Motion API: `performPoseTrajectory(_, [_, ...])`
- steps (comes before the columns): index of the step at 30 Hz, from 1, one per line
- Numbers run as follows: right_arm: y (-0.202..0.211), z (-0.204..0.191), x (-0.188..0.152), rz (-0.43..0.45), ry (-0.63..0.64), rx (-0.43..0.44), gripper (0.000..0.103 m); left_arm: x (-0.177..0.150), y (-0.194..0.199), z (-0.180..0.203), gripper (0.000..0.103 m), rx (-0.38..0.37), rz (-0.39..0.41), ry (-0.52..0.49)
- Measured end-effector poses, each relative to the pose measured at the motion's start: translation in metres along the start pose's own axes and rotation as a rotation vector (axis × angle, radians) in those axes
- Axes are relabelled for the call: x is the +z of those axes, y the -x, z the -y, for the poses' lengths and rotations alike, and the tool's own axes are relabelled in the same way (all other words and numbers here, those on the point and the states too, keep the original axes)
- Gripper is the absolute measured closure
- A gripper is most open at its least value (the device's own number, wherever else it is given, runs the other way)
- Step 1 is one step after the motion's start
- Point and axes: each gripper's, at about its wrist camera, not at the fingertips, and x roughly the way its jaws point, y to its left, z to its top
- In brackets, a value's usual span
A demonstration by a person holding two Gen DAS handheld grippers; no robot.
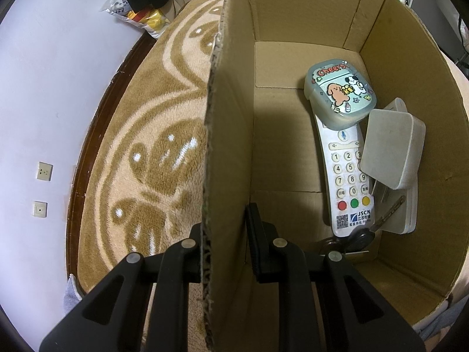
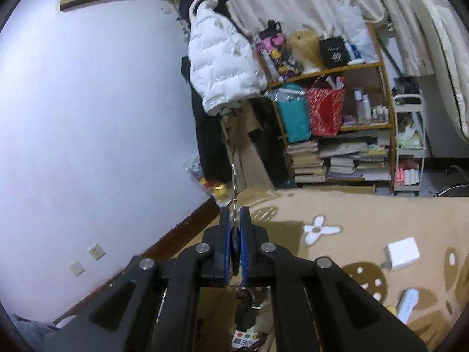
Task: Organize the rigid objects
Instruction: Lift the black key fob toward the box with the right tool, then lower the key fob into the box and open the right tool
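In the left wrist view my left gripper is shut on the near wall of a cardboard box, one finger outside and one inside. Inside the box lie a white remote, a translucent case with cartoon dogs, a white charger block and a key with a black head. In the right wrist view my right gripper is shut on a key, its blade sticking up between the blue pads, with more keys hanging below over the box.
The box stands on a tan patterned blanket. On the blanket in the right wrist view lie a white charger cube and a small white device. A wall, a hanging coat and a cluttered shelf stand behind.
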Motion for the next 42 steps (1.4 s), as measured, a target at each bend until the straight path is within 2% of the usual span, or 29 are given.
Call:
performPoseTrajectory(8, [-0.03,0.01,-0.028,-0.122,-0.001,-0.019,0.096,0.0,0.001,-0.001,0.085,-0.008,-0.003,0.006])
performPoseTrajectory(15, [-0.043,0.026,-0.041,-0.185,-0.022,-0.045,0.096,0.0,0.002,-0.004,0.085,-0.009,-0.004,0.006])
performPoseTrajectory(24, [-0.045,0.046,-0.046,-0.21,-0.094,-0.057,0.092,0.002,0.0,-0.007,0.085,-0.015,-0.007,0.009])
performPoseTrajectory(32, [-0.049,0.035,-0.048,-0.232,-0.047,-0.037,0.092,0.002,-0.001,-0.007,0.085,-0.018,-0.009,0.012])
performPoseTrajectory(38, [-0.046,0.034,-0.048,-0.228,-0.034,-0.056,0.09,0.002,-0.001,-0.007,0.085,-0.018,-0.009,0.012])
performPoseTrajectory(41, [-0.039,0.038,-0.044,-0.215,-0.031,-0.085,0.085,0.002,-0.002,-0.007,0.085,-0.019,-0.011,0.012])
performPoseTrajectory(42, [-0.037,0.041,-0.043,-0.21,-0.037,-0.094,0.076,0.003,-0.002,-0.007,0.085,-0.017,-0.01,0.011])
